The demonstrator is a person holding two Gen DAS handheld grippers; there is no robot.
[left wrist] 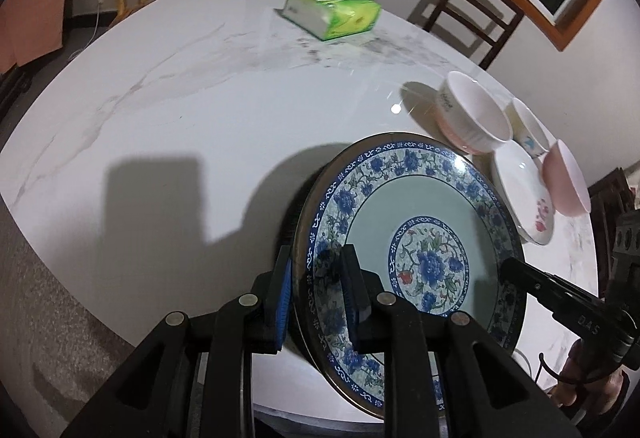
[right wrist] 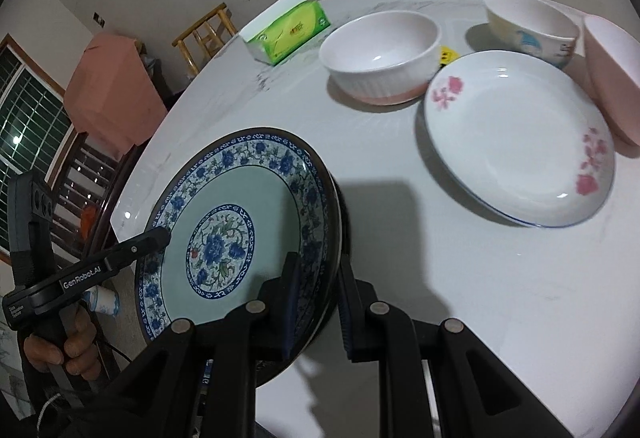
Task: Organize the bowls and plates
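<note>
**A:** While the left wrist view is up, what has the left hand-held gripper (left wrist: 316,294) got?

**B:** Its jaws are nearly closed, clamped on the near-left rim of the blue floral plate (left wrist: 424,230), one blue pad under the rim and one on the patterned border. The plate is tilted and seems lifted off the surface (left wrist: 180,110), judging by the shadow beneath it. The right hand-held gripper (left wrist: 510,266) reaches in from the right and meets the opposite rim.

**A:** And beyond it?

**B:** To the far right sit a ribbed white-and-pink bowl (left wrist: 472,118), a small bowl with a blue motif (left wrist: 528,130), a white plate with pink flowers (left wrist: 520,190) and a pink bowl (left wrist: 566,178), all close together. A green tissue pack (left wrist: 332,12) lies well away at the far side.

**A:** Now the right wrist view?

**B:** The right hand-held gripper (right wrist: 316,298) pinches the plate's right rim, jaws almost shut. The left one comes in from the left onto the far rim, with a hand (right wrist: 66,350) on its handle. The floral plate hangs over the near-left edge of the surface.

**A:** What could go wrong?

**B:** I judge two narrow rim grips on glazed china risky: if the hands move unevenly, the plate could twist and slip out, dropping past the edge. Swinging it right toward the white plate, it could clip the ribbed bowl.
</note>
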